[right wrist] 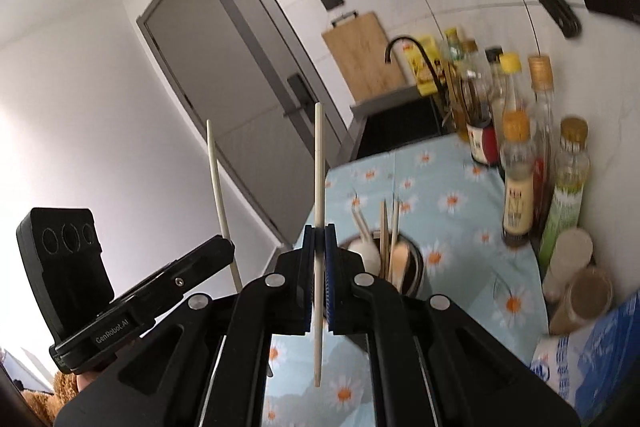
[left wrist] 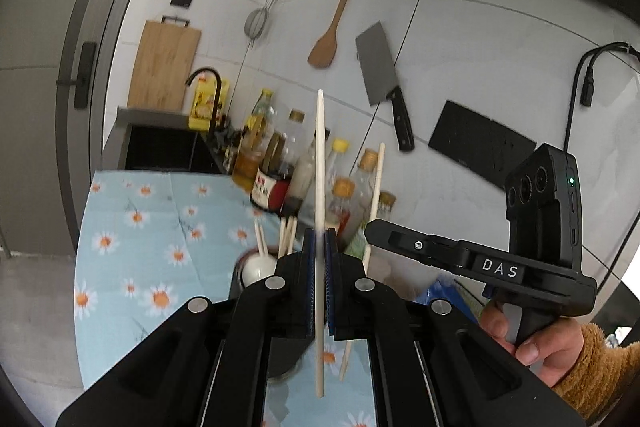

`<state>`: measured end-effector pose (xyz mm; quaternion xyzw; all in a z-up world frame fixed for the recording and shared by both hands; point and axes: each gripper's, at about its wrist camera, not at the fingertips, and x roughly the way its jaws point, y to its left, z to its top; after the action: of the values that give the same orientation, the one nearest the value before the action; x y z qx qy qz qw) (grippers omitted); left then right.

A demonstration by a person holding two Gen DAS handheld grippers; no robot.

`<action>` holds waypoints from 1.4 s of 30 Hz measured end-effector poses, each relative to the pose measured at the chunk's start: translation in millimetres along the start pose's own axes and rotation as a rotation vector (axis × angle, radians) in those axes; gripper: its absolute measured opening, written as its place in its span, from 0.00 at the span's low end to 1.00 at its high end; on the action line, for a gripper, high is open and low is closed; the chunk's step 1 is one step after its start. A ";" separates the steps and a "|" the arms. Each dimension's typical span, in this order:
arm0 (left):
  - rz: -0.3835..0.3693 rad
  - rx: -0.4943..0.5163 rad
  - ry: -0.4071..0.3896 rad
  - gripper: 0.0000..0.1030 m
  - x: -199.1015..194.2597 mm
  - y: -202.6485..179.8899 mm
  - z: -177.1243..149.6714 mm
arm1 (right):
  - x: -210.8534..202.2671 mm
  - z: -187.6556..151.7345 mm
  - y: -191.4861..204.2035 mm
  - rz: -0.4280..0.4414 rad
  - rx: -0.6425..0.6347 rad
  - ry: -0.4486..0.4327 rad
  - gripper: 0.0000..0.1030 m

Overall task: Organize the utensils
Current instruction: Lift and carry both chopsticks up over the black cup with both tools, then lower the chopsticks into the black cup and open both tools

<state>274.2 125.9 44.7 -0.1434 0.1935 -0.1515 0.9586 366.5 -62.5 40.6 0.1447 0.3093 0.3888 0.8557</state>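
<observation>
Pale wooden chopstick (left wrist: 319,211) clamped upright between the left gripper (left wrist: 319,247) pads; a second chopstick (right wrist: 319,211) pinched the same way in the right gripper (right wrist: 319,247). Both raised above the floral tablecloth (left wrist: 140,227). Ahead and below, a dark holder (right wrist: 414,267) already stocked with sticks and spoons. Mid-transfer, seemingly; next, probably lowering each thin, smooth, tapered stick tip-first into that holder before letting go.

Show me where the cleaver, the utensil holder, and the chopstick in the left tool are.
cleaver (left wrist: 378,67), left wrist view, middle of the blade
utensil holder (right wrist: 416,263), right wrist view, dark rim
chopstick (left wrist: 319,155), left wrist view, shaft above the left tool (left wrist: 319,239)
</observation>
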 end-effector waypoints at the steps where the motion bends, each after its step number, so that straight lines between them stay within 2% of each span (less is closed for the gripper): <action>1: 0.004 0.005 -0.017 0.03 2.2 1.2 4.7 | 1.0 5.0 -1.1 0.002 -0.002 -0.019 0.06; 7: 0.011 0.024 -0.094 0.03 10.6 6.1 20.2 | 3.3 25.0 -5.2 0.007 -0.013 -0.115 0.06; 12: 0.014 0.048 -0.131 0.03 19.7 8.7 24.0 | 6.9 34.3 -7.8 0.012 -0.032 -0.158 0.06; 23: 0.008 0.056 -0.169 0.03 41.5 17.2 15.1 | 26.4 30.7 -18.7 -0.024 -0.068 -0.169 0.06; 31: 0.011 0.043 -0.090 0.04 61.1 25.1 -1.8 | 44.5 13.0 -30.5 -0.063 -0.077 -0.119 0.06; 42: 0.039 0.026 -0.008 0.04 70.9 29.4 -19.8 | 54.0 -4.3 -40.6 -0.064 -0.051 -0.065 0.06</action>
<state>335.3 124.0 -5.8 -0.1280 0.1903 -0.1346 0.9640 414.5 -48.4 -5.1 0.1254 0.2760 0.3641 0.8806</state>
